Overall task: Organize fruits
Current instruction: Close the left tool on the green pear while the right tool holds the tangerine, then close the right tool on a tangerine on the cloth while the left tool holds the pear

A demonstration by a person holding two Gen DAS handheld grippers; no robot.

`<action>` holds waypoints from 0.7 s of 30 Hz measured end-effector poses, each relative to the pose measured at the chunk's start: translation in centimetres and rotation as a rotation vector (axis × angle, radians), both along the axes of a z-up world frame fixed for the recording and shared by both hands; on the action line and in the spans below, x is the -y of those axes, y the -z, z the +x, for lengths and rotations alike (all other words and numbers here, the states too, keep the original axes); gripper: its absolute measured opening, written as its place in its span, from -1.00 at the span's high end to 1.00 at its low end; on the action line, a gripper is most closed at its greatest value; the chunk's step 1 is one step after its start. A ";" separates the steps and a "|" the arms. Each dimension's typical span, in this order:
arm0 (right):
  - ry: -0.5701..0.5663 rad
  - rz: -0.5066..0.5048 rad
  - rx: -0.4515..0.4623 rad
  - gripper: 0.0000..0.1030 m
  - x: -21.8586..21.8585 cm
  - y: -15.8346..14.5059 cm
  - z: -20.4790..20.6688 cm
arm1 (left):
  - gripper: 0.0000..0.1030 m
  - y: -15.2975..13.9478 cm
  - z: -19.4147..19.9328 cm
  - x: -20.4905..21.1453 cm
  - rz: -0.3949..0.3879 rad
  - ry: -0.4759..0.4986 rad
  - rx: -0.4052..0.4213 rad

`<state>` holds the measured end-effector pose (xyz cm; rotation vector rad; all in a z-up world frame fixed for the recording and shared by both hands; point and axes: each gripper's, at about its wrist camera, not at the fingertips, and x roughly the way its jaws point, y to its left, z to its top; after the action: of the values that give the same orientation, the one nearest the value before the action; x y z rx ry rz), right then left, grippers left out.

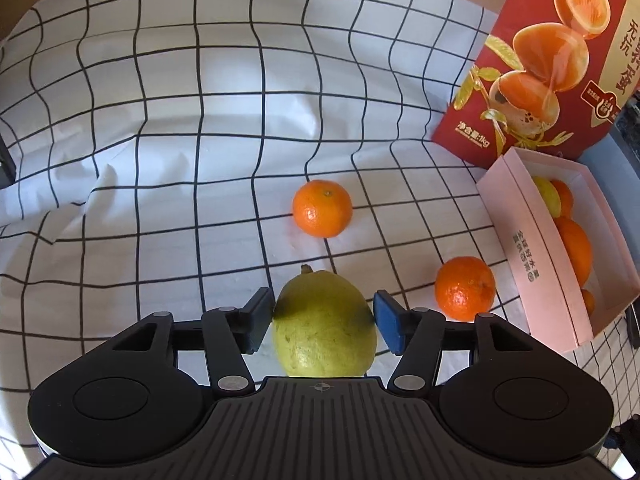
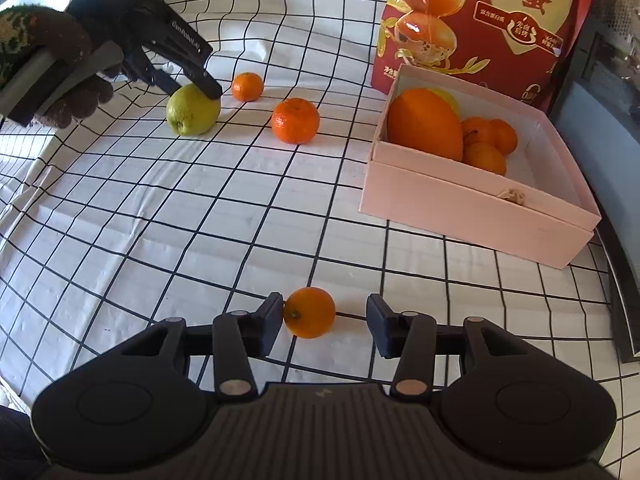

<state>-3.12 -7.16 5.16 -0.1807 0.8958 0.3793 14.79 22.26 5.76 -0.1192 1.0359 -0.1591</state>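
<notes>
A yellow-green lemon lies on the checked cloth between the fingers of my left gripper. The left pad sits against its side and the right pad is just off it. The right wrist view shows that gripper reaching down over the lemon, held by a gloved hand. My right gripper is open around a small orange that rests on the cloth. The fruit touches the left pad and stands well clear of the right one.
Two mandarins lie loose on the cloth beyond the lemon. An open pink box at the right holds a big orange, smaller oranges and a lemon. A red printed package stands behind it.
</notes>
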 end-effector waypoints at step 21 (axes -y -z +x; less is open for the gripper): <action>0.004 0.013 0.008 0.04 -0.1 -0.1 -0.1 | -0.20 0.4 -4.6 0.0 -0.022 -0.046 0.134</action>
<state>-3.26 -7.09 5.31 -0.1678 0.8857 0.3804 10.20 22.22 5.36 -0.1506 0.8975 -0.1351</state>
